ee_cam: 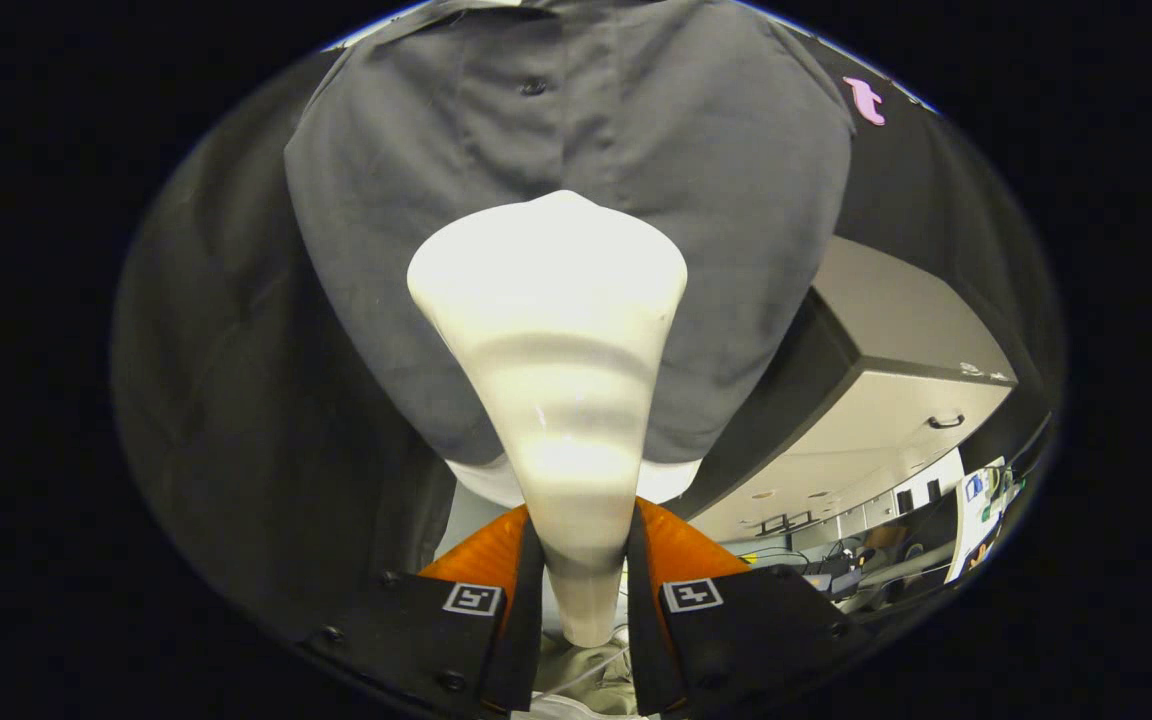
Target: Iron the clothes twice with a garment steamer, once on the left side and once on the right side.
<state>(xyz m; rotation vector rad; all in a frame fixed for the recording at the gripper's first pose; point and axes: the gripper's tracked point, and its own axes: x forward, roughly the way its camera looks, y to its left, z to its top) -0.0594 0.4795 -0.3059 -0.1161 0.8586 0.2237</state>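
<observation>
The gripper (576,580) clamped the narrow handle of the white cone-shaped plastic garment steamer (551,340), its wide head facing the hanging dark grey buttoned shirt (496,150) for steaming.

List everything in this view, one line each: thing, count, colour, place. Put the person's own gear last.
Shirt: one, dark grey, buttoned, hanging beyond the steamer head.
Shirt buttons: one clearly seen, dark, on the placket above the steamer head.
Steamer: one, cream white, handle between the jaws, wide head up against the shirt.
Cabinet: one, pale beige with a dark handle, to the right of the shirt.
Desks with clutter: number unclear, mixed colours, far beyond the right jaw.
Gripper: one, its jaws pressing both sides of the steamer's handle.
</observation>
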